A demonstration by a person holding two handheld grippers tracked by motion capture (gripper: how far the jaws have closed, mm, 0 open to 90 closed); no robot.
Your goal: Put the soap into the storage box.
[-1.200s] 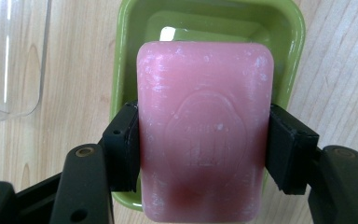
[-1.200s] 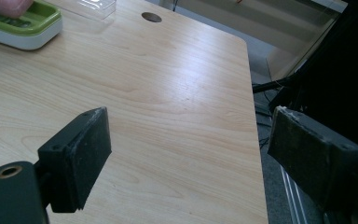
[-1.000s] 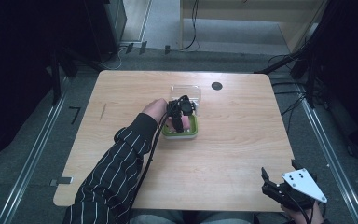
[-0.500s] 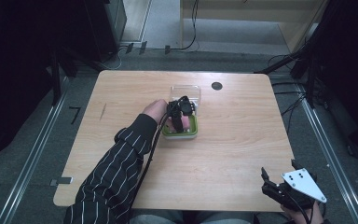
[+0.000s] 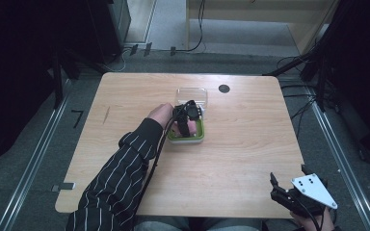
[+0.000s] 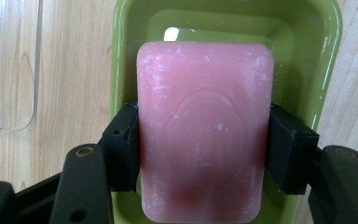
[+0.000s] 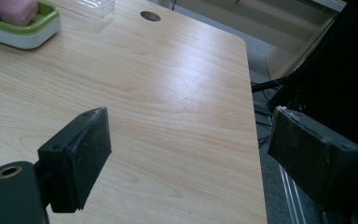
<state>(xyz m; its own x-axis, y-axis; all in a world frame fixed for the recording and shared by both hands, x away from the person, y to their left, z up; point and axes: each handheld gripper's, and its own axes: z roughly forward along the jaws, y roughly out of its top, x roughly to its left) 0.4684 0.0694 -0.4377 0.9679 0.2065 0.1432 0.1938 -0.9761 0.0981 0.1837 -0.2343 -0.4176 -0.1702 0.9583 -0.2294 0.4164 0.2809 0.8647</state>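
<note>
Centrally on the wooden counter (image 5: 250, 144) sits a pink bar of soap (image 6: 204, 130), rectangular with rounded corners and a faint embossed oval mark on its top face. It lies inside a shallow green soap dish (image 6: 317, 56) with a white underside. In the left gripper view the left tool (image 6: 204, 148) straddles the bar: one black pad presses against each long side of the soap, about halfway along its length, so the tool is closed onto the bar. The soap's far end reaches toward the far wall of the dish, where a bare patch of glossy green floor shows. From that view I cannot tell whether the bar rests on the dish floor or is lifted just clear of it.

Just beyond the dish lies a clear plastic lid (image 5: 191, 95), touching or nearly touching the dish's far edge. A small dark round hole (image 5: 224, 88) is set in the counter to the right of the lid.

From the high view, a hand and a black sleeve with thin white stripes (image 5: 120, 178) reach in from the lower left to the dish.

Well apart, at the counter's near right corner, the right tool (image 5: 289, 185) hangs beside the edge, its jaws spread wide and holding nothing.
</note>
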